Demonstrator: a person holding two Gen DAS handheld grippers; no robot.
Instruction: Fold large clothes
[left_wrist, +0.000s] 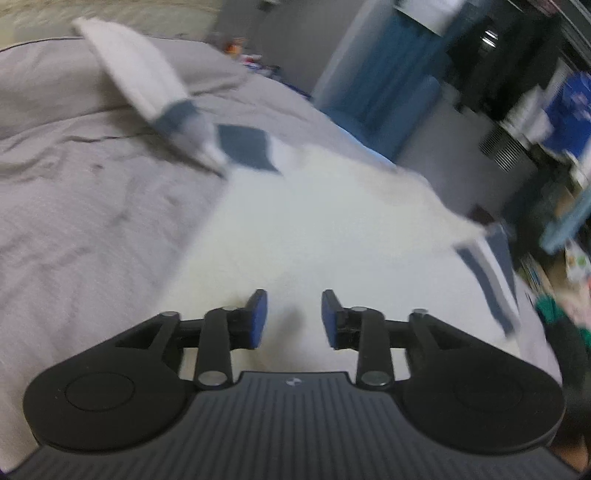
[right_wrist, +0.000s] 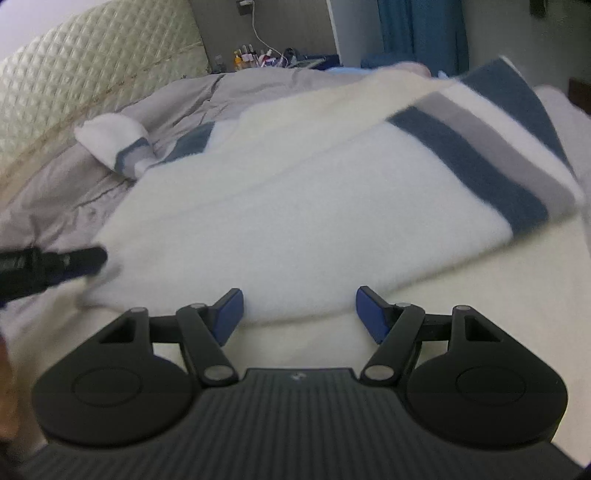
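A fluffy white fleece garment (right_wrist: 258, 206) with matt blue and grey knit bands lies on a bed (left_wrist: 74, 206) covered in smooth, creased grey cloth. The quilted headboard (right_wrist: 85, 74) looks padded. Each hand-held gripper (left_wrist: 293, 317) (right_wrist: 299, 314) is matt black plastic with blue rubbery pads (right_wrist: 231, 314).

White blue-and-grey-striped garment (right_wrist: 288, 206), grey bedcover (left_wrist: 74, 192)

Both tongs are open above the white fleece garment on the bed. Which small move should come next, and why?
Probably lower the right tongs onto the near folded edge of the white fleece garment and close on it. Both the right tongs and the left tongs are open and hold nothing. One striped sleeve is already folded across the body, while the other sleeve lies out on the grey bedcover.
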